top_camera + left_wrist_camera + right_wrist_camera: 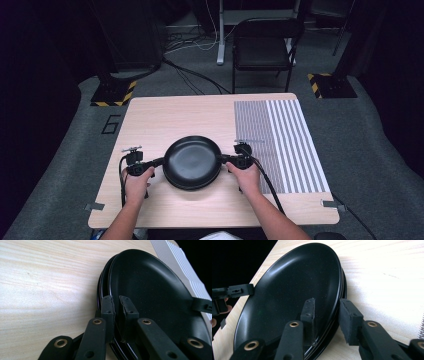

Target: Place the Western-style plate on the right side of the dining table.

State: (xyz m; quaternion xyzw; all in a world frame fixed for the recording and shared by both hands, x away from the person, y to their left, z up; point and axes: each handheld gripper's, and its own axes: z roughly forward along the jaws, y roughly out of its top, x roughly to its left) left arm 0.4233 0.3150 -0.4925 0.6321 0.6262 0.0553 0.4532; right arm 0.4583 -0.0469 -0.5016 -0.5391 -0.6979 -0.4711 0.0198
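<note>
Black plates (192,162), a stack of at least two going by the rims in both gripper views, sit mid-table on the light wood table (165,117), toward its near edge. Left to right: left hand (137,183) holds the left hand-held gripper (157,162) at the stack's left rim; in the left gripper view its jaws are pinched narrow on the top plate's rim (112,315), pads pressed on both faces, lower plate rim just beneath. Stack centre glossy, empty. Right hand (246,177) holds the right hand-held gripper (223,158) at the right rim; in the right gripper view the jaws straddle the stacked rims (337,312), one pad inside the top plate, the other outside, closed on the stack edge. Striped grey-white mat (280,145) covers the table's right part, beside the stack. Black chair (264,47) stands beyond the far edge.
</note>
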